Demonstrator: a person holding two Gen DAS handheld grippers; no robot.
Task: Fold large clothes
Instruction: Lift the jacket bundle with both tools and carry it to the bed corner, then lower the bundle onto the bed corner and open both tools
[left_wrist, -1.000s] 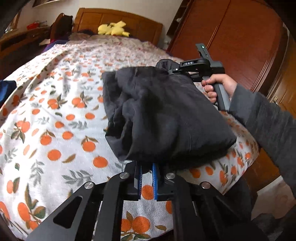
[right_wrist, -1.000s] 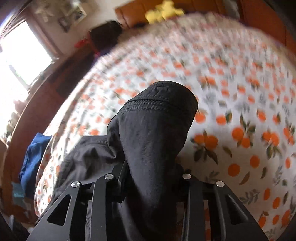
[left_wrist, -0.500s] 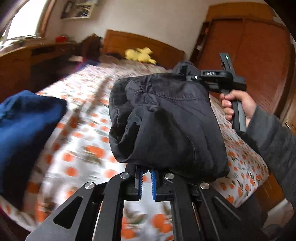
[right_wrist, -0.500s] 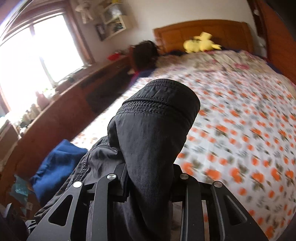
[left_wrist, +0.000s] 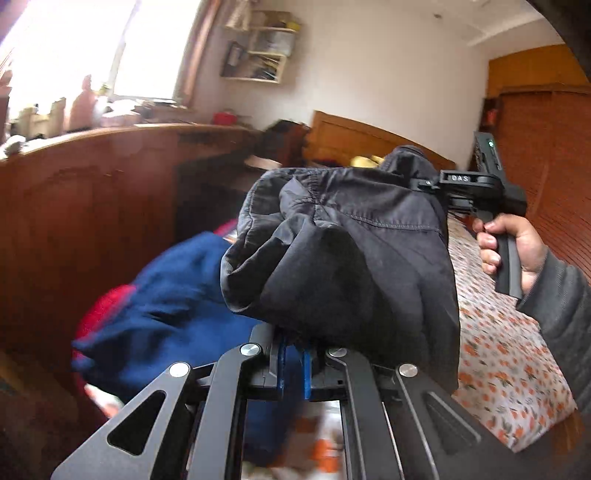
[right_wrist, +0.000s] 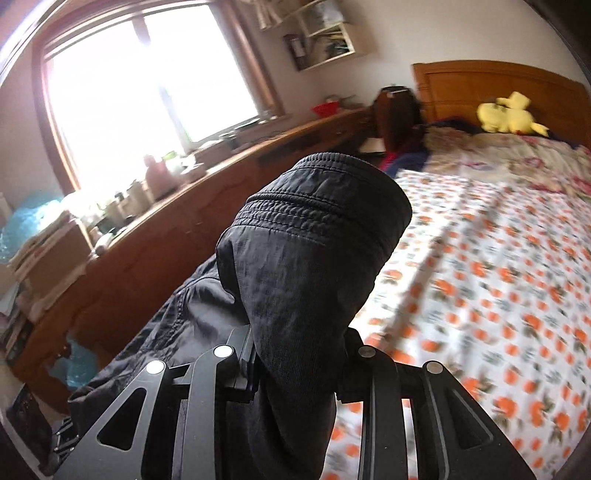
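Observation:
A folded black garment (left_wrist: 354, 251) hangs in the air between both grippers, above the left side of the bed. My left gripper (left_wrist: 291, 354) is shut on its near lower edge; the blue pads (left_wrist: 281, 369) pinch the cloth. My right gripper (right_wrist: 295, 354) is shut on a thick fold of the same black garment (right_wrist: 310, 266), which bulges up over the jaws and hides the fingertips. The right gripper also shows in the left wrist view (left_wrist: 476, 192), held by a hand at the garment's far right corner.
The bed with an orange-print sheet (right_wrist: 498, 288) lies to the right. A blue garment (left_wrist: 177, 306) with a red one (left_wrist: 99, 314) under it lies at the bed's left edge. A long wooden cabinet (left_wrist: 92, 206) runs under the window. A yellow plush toy (right_wrist: 509, 114) sits by the headboard.
Both grippers have lifted the folded black garment off the bed and swung it left towards the blue garment and the cabinet. Both grips have stayed shut.

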